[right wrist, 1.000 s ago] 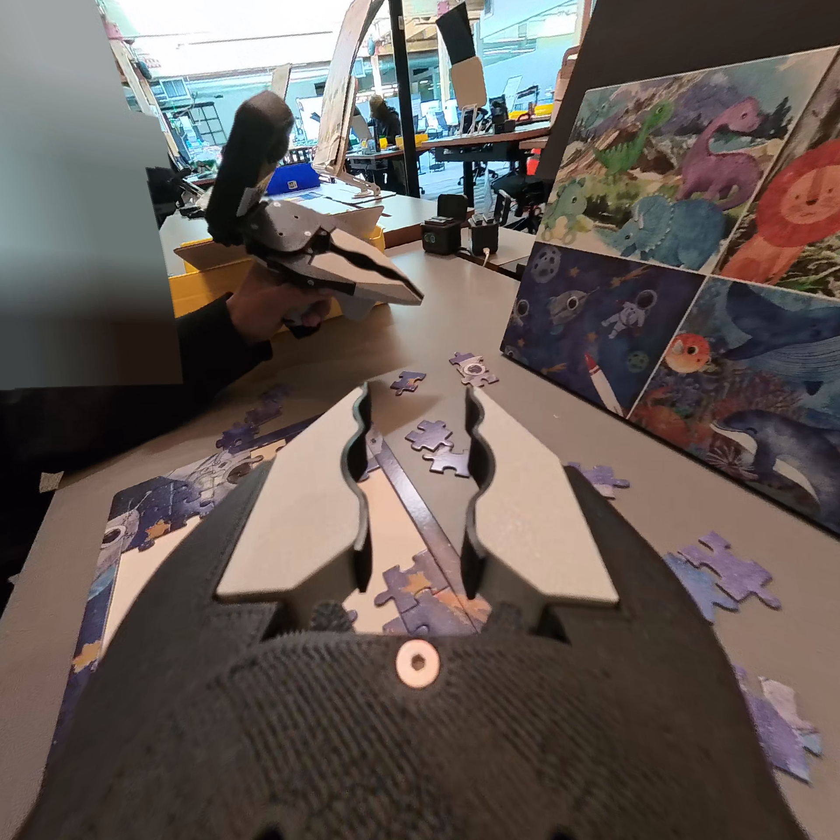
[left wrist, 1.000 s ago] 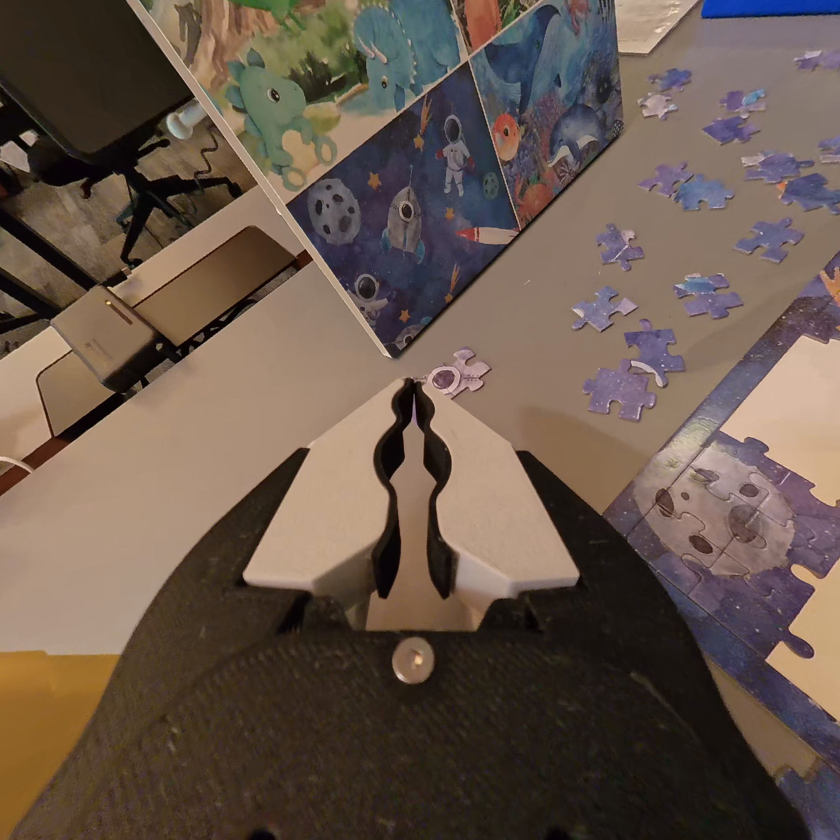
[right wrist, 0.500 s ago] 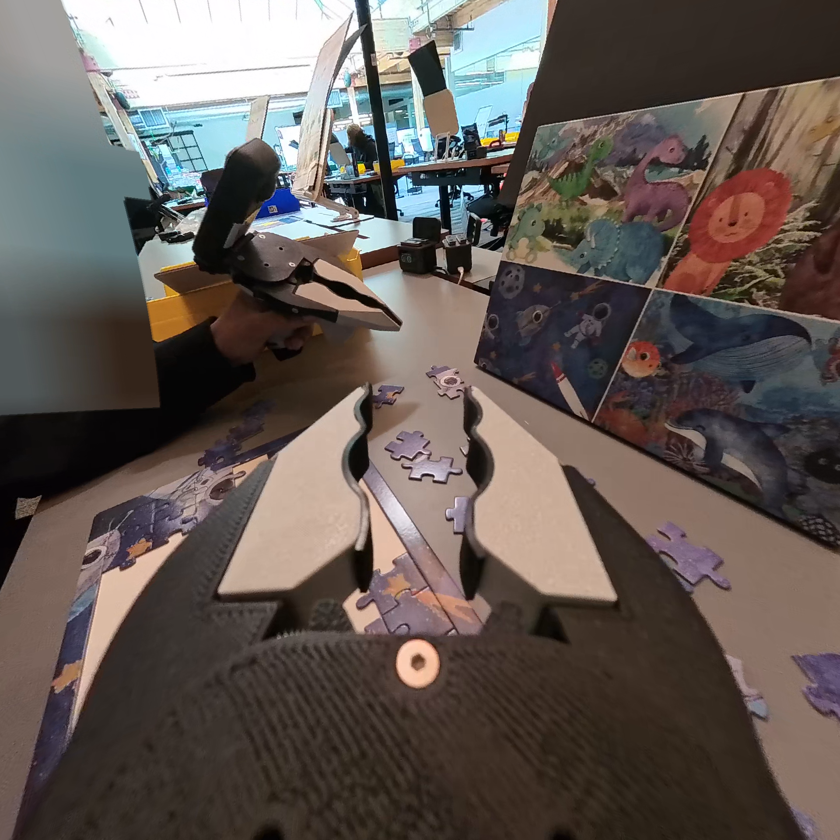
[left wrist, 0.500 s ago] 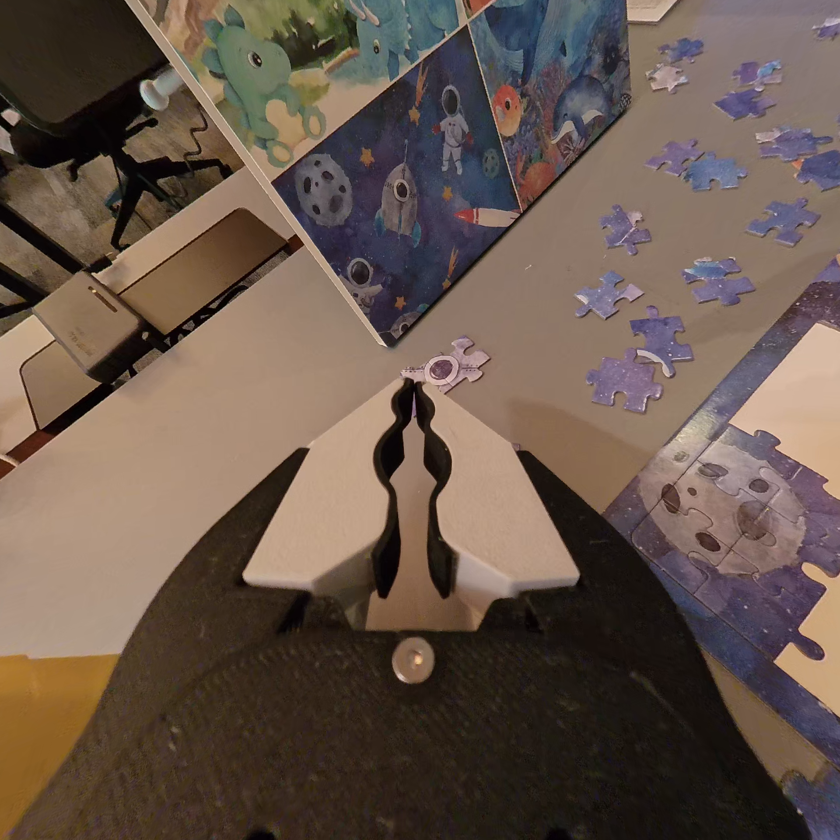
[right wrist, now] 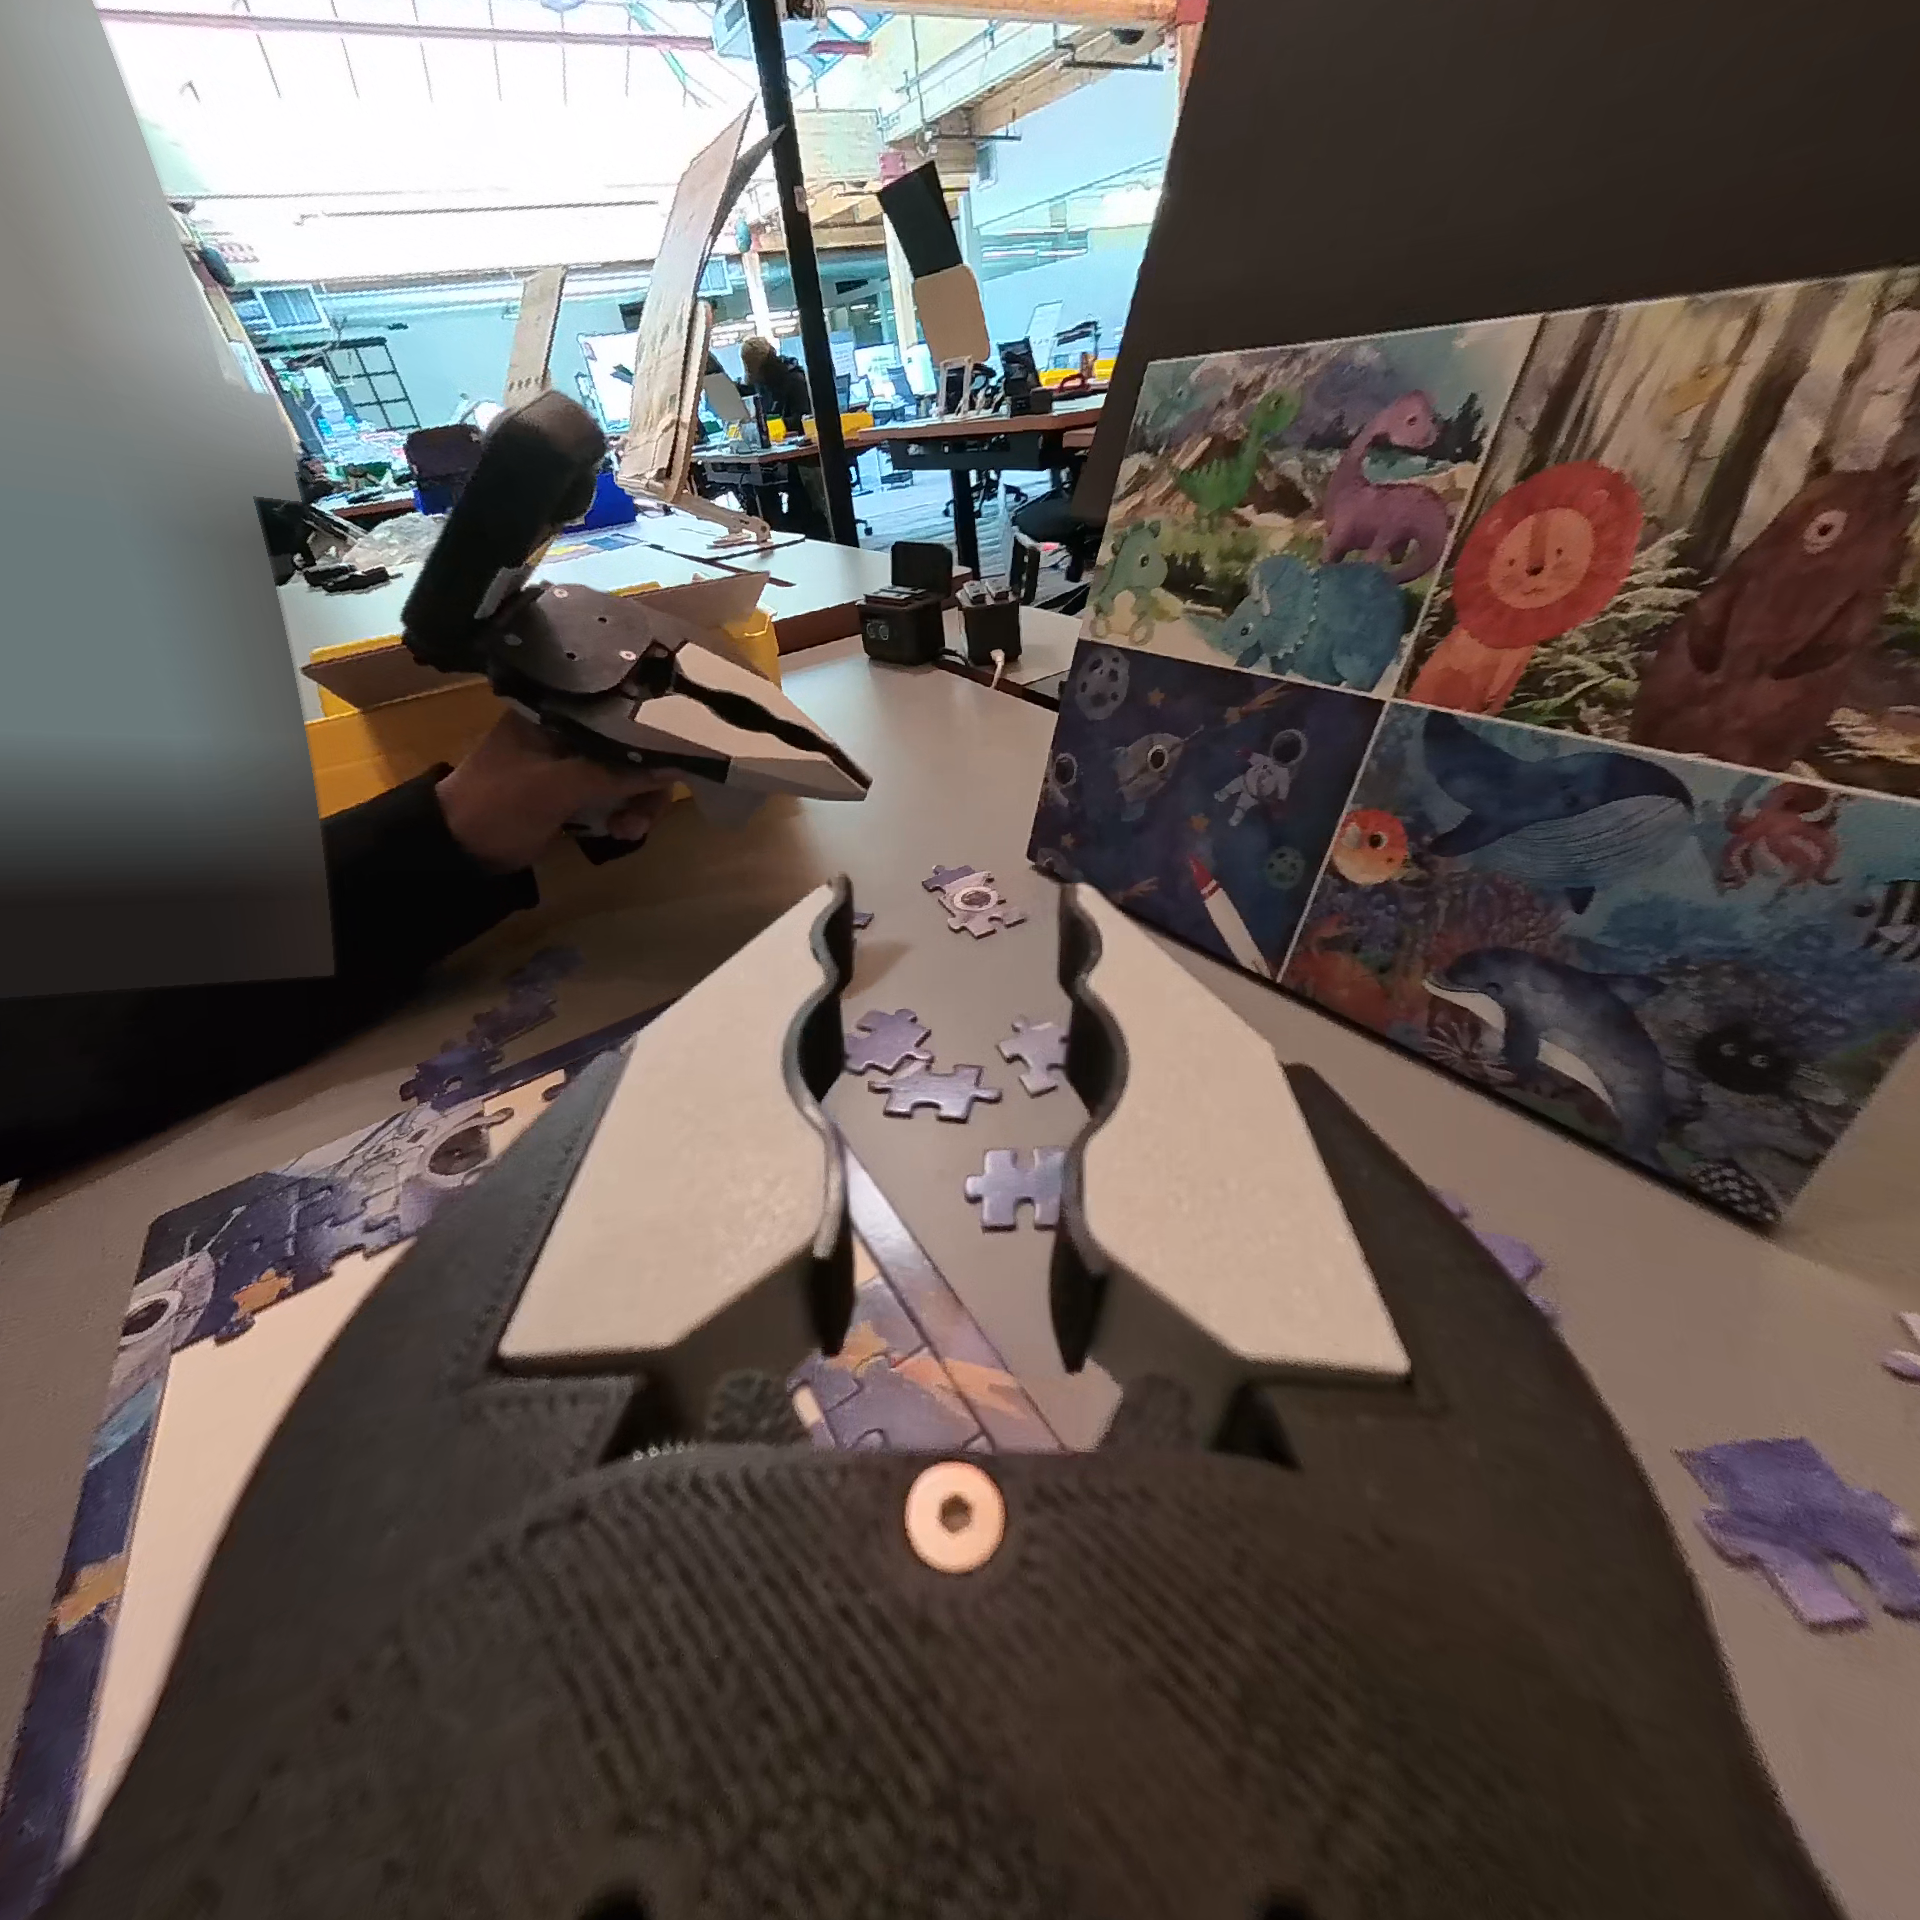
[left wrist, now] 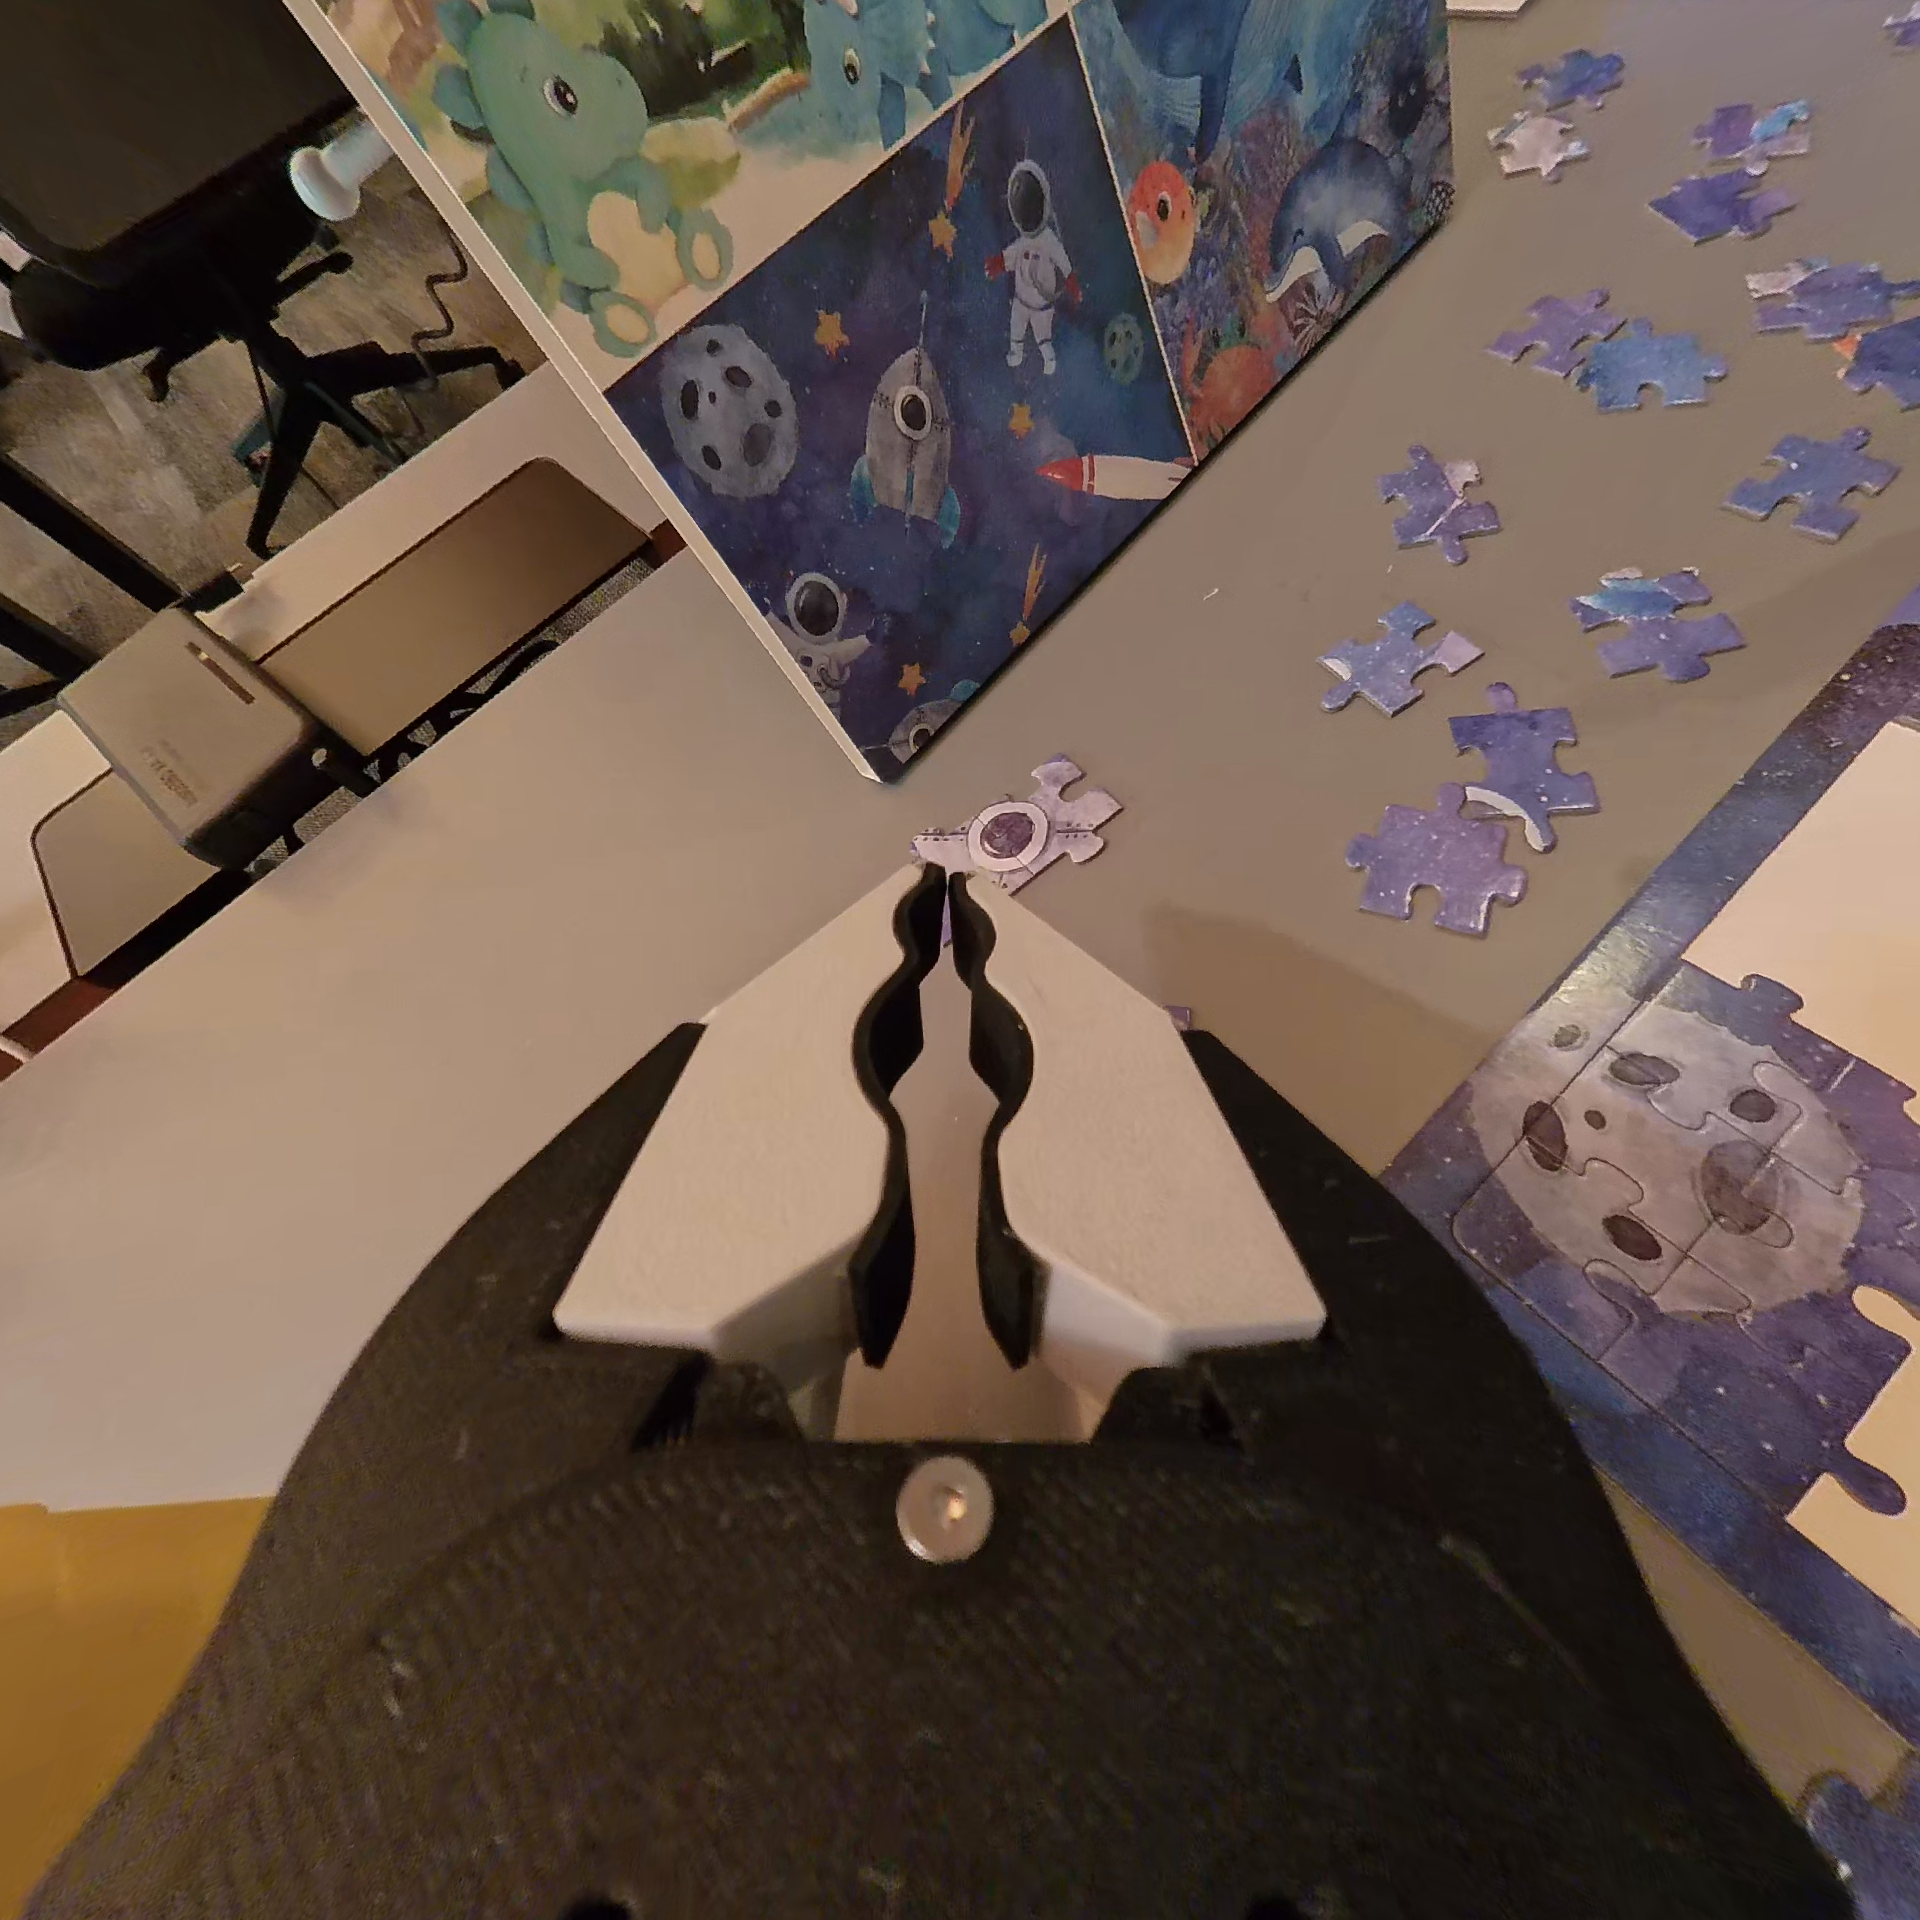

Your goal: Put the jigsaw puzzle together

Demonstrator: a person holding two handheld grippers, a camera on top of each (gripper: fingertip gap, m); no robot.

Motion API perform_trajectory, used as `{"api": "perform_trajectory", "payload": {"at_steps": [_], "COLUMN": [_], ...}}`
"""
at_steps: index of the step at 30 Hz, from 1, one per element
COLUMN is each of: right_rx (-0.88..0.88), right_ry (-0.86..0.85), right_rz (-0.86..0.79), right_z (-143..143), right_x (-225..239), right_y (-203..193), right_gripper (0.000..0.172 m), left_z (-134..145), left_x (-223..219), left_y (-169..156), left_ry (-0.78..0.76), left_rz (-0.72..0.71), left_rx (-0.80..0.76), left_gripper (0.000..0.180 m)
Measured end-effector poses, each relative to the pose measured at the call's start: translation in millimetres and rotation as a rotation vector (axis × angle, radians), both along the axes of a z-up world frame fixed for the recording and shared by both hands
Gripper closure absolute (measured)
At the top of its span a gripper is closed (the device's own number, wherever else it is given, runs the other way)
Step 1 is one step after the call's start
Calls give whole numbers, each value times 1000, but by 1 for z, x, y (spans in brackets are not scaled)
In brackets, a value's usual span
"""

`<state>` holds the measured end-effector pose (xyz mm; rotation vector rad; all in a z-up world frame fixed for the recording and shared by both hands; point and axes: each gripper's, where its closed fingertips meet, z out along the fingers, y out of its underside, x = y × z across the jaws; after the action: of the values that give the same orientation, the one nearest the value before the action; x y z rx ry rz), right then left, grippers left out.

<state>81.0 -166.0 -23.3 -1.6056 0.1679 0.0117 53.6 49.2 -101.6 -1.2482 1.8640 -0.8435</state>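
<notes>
My left claw (left wrist: 940, 878) closed on nothing, raised over the bench (left wrist: 416, 987) above a pale puzzle piece (left wrist: 1023, 831) (by the picture box (left wrist: 935, 416) corner), right claw (right wrist: 951, 914) apart over loose pieces (right wrist: 935, 1091)

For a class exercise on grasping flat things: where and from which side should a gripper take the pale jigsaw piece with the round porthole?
The pale porthole jigsaw piece lies flat on the grey table. Probably grip across two opposite edges, straight from above.
</notes>
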Motion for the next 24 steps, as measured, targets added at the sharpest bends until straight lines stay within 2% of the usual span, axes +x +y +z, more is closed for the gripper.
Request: {"api": "perform_trajectory", "payload": {"at_steps": [14, 24], "right_rx": [57, 122], "right_ry": [-43, 41], "right_rz": [-260, -206], "right_z": [20, 23], "right_x": [71, 72], "right_y": [-69, -76], "right_gripper": [134, 133], "left_z": [-6, -6], "left_x": [1, 1], "left_y": [-1, 2], "left_ry": [15, 14], "left_rz": [-1, 8], "left_rx": [16, 36], "left_gripper": [180, 180]}}
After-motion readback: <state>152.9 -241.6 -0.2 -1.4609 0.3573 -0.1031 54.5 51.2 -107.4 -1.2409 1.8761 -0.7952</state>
